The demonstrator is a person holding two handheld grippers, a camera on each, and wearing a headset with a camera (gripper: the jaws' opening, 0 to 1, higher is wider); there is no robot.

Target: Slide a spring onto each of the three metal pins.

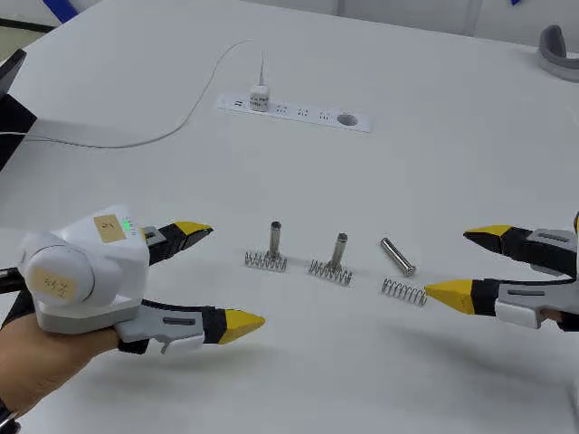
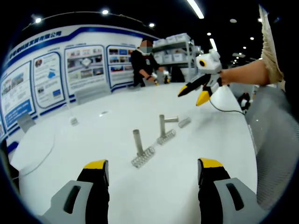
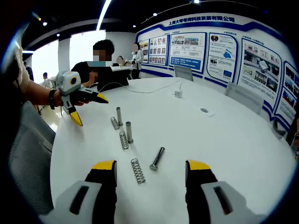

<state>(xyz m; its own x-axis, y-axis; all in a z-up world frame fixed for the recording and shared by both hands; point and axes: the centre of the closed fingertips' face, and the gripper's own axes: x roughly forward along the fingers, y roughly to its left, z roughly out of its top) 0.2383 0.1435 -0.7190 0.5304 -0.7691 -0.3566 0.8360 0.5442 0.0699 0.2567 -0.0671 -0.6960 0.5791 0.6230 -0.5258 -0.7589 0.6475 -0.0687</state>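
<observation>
Yellow-tipped left gripper [image 1: 235, 274] and right gripper [image 1: 447, 262] hover, jaws spread, flanking pins [image 1: 339, 249].

Blue wall banner [image 3: 201, 19] carries Chinese lettering, too small to read

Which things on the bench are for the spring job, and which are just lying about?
Job (head view): left upright pin, middle upright pin, lying pin; left spring, middle spring, right spring.
Lying about: power strip, white cable, grey object.

The left claw [image 1: 233, 273] and right claw [image 1: 450, 263] have yellow tips, black fingers [image 1: 167, 240], grey-white bodies.
</observation>
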